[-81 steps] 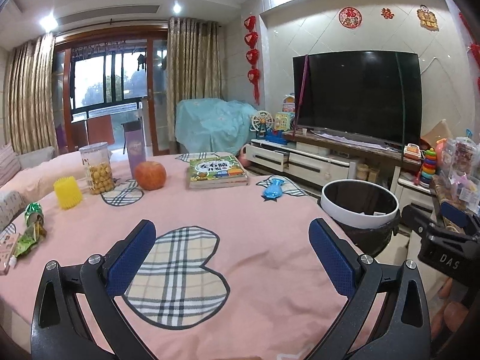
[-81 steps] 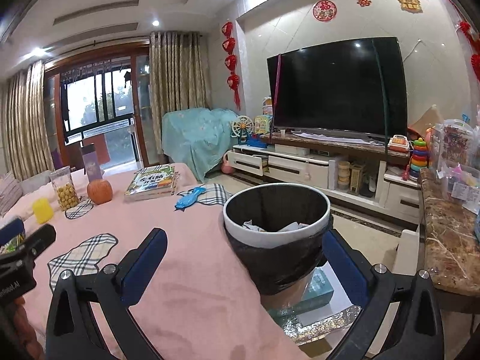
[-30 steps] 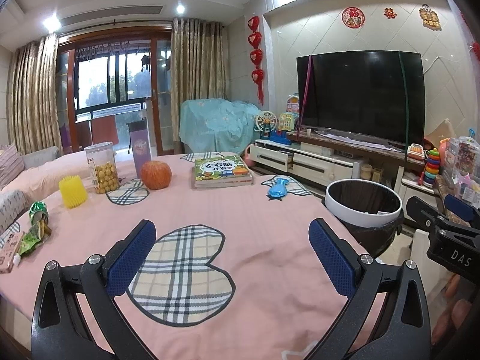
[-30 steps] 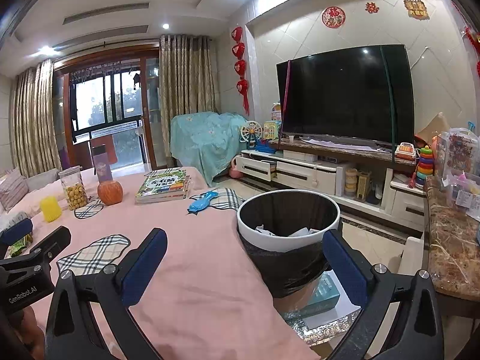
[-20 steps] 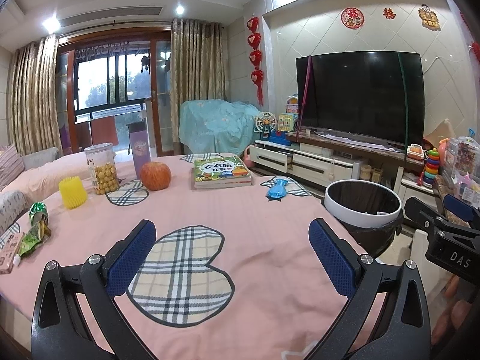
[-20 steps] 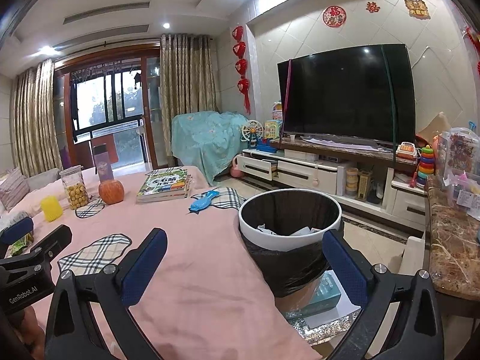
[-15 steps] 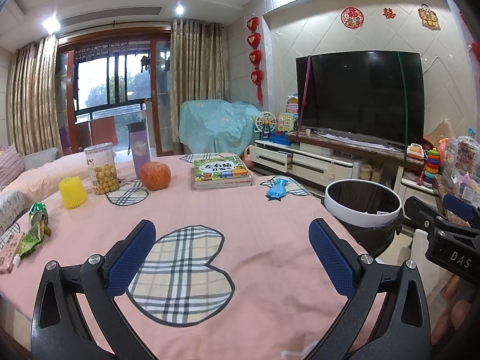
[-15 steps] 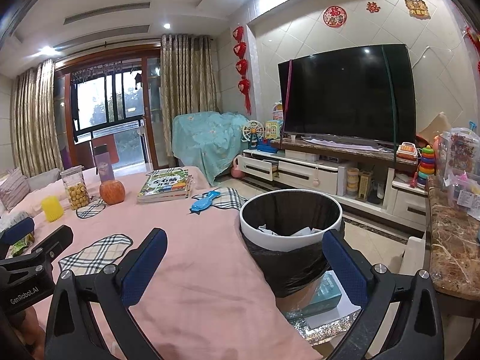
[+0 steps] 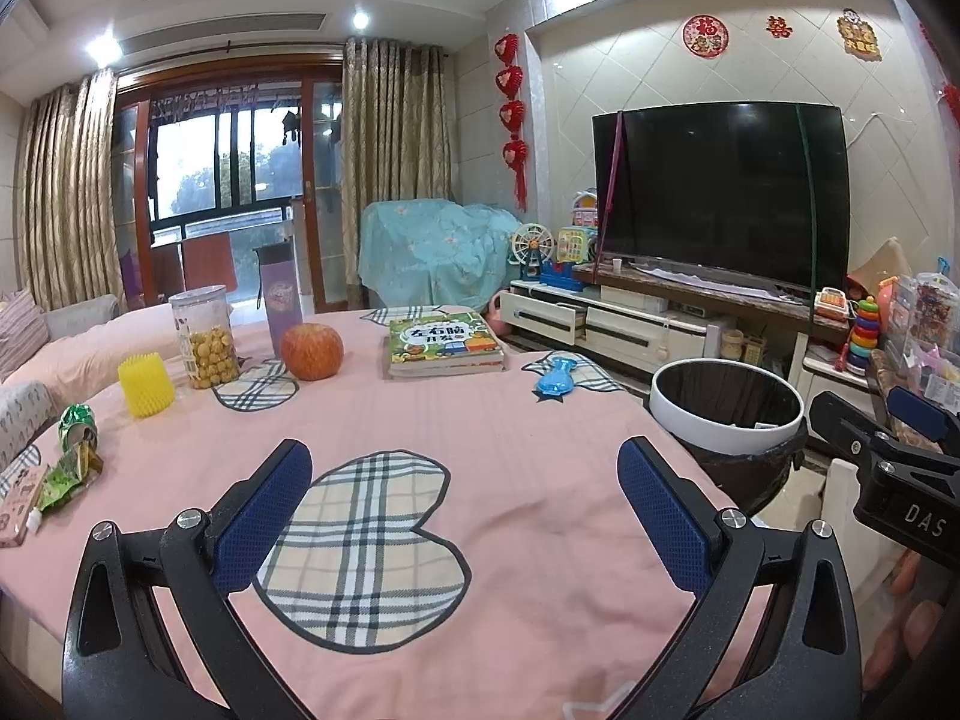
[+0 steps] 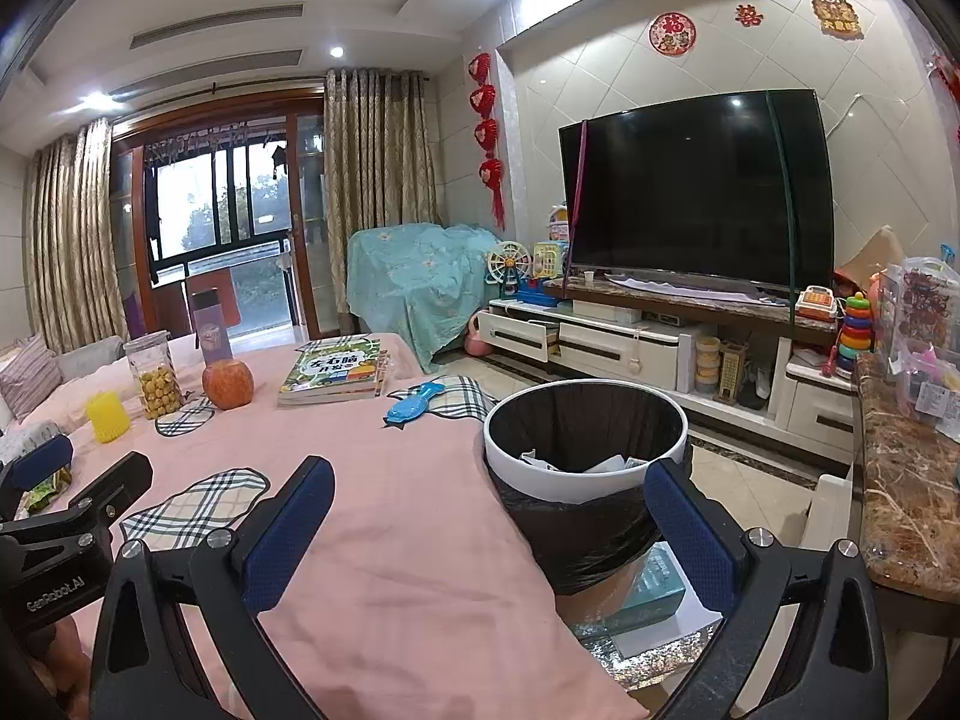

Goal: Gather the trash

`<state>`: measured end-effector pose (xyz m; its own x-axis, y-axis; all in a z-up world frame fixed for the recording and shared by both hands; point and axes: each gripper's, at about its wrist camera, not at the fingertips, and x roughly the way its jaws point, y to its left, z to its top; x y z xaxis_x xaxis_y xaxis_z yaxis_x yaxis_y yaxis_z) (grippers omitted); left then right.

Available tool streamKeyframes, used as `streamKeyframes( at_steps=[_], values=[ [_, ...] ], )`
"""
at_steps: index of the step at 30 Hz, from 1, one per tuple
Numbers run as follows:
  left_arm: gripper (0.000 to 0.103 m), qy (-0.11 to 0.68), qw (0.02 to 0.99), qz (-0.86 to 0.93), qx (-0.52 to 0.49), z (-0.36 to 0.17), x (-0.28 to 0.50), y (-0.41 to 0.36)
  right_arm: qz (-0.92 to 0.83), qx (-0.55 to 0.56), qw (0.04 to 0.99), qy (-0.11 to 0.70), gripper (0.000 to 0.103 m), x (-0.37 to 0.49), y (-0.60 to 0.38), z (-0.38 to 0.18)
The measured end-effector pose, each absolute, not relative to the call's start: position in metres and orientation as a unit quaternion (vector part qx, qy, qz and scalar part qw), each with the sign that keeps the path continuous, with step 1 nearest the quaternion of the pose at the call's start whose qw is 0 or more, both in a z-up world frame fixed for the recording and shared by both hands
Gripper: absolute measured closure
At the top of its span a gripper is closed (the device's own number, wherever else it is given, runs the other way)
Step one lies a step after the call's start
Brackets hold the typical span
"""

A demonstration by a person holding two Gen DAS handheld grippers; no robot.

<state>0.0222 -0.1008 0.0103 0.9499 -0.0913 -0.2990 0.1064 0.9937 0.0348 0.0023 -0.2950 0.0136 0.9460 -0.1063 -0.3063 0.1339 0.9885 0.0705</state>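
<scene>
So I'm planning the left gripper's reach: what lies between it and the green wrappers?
Only bare pink tablecloth separates the open left gripper from the green wrappers, as the left wrist view shows.

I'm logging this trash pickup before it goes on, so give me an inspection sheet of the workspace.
Surface: pink tablecloth with plaid patches.
Job's things: green wrappers at the cloth's left edge; bin beside the table, black-lined, paper scraps inside.
Clutter: apple, snack jar, yellow cup, purple bottle, books, blue toy.
Grippers: left gripper and right gripper both open, empty.
Cables: nothing seen.
Surroundings: TV, toys, curtains.
</scene>
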Motion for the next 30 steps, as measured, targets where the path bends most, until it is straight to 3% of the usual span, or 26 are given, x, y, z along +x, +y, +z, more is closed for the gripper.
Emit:
streamKeyframes(
  at_steps=[30],
  values=[
    [0.0, 0.155, 0.986, -0.052, 0.025, 0.0058, 0.0257, -0.0964, -0.055, 0.047, 0.985, 0.154, 0.0, 0.0033, -0.2925, 0.0121]
  ],
)
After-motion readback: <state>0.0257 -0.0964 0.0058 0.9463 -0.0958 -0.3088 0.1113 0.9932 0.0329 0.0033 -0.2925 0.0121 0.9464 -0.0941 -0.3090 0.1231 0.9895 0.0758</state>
